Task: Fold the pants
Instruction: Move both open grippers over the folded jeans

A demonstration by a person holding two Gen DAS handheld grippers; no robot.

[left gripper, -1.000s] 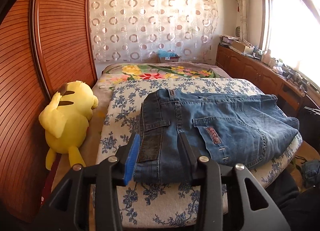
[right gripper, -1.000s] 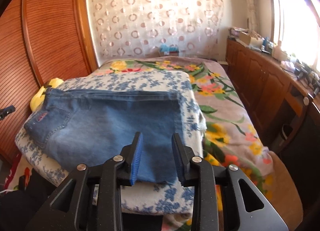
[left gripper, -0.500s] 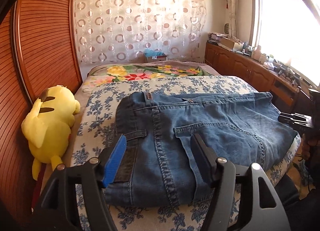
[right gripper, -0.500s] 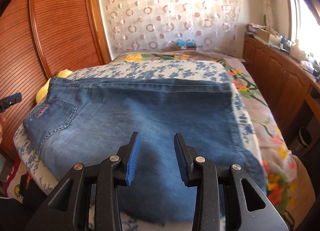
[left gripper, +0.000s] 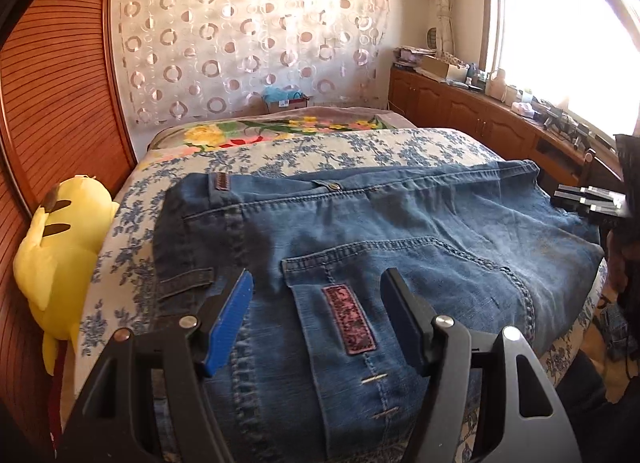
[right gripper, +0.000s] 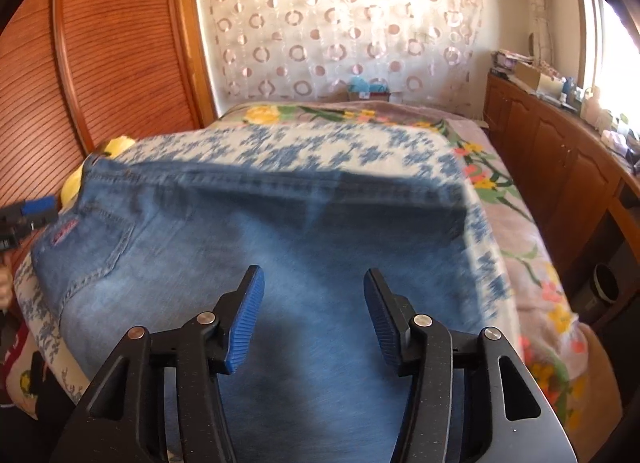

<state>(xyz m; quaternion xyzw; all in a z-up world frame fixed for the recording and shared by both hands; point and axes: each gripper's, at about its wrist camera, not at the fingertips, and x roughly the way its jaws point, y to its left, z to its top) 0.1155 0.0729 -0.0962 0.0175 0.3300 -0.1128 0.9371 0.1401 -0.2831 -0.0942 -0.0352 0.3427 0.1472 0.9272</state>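
No text is legible: the maroon patch (left gripper: 349, 318) on the jeans (left gripper: 400, 247) is too blurred to read

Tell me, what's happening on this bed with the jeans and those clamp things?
A person is folding a pair of jeans on the bed, using two clamp tools instead of bare hands. The left hand-held gripper hovers over the waist end by the back pocket; the right hand-held gripper is over the leg end. Both have just been opening their jaws and neither pinches the denim. A yellow plush toy sits beside the bed.
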